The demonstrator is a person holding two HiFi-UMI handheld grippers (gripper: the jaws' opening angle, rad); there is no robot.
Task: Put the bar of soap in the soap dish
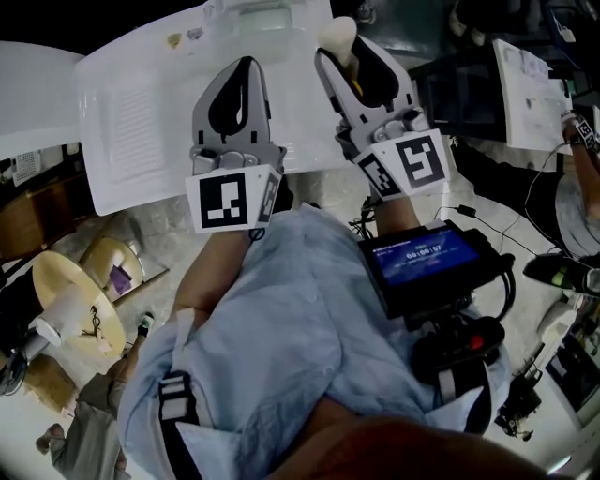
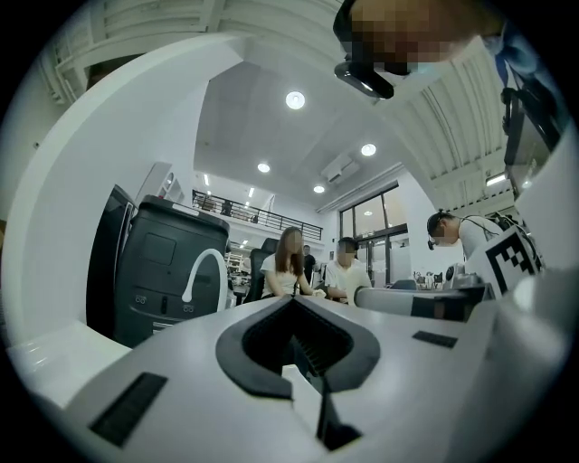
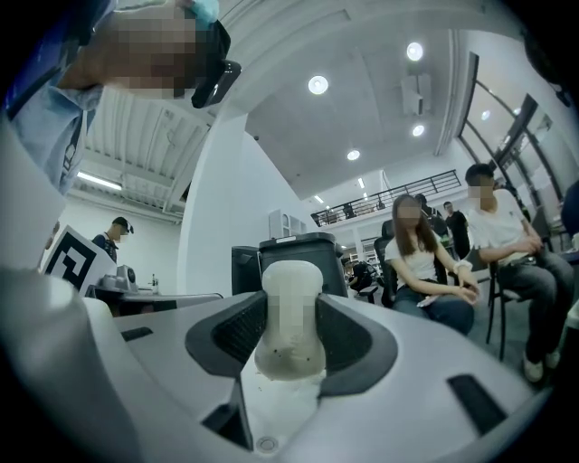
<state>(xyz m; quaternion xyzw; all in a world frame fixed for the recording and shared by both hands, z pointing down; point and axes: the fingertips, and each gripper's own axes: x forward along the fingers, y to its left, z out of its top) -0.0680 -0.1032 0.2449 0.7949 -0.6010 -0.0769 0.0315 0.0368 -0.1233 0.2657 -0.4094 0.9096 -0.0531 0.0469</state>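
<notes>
Gripping the cream bar of soap [image 3: 289, 303], the right gripper [image 1: 343, 56] hides its lower end; the left gripper [image 1: 246, 64] has its fingers clenched together, empty, above the white table [image 1: 131, 122].

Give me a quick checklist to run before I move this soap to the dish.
1. Bar of soap clamped in the right gripper: ok, a pad on each side.
2. Soap sticks out past the jaw tips, ready for placing: ok.
3. Left gripper shut with nothing in it: ok.
4. Grippers apart, side by side over the white tray: ok.
5. Soap dish spotted: cannot tell; the pale object at the tray's far edge might be it.
</notes>
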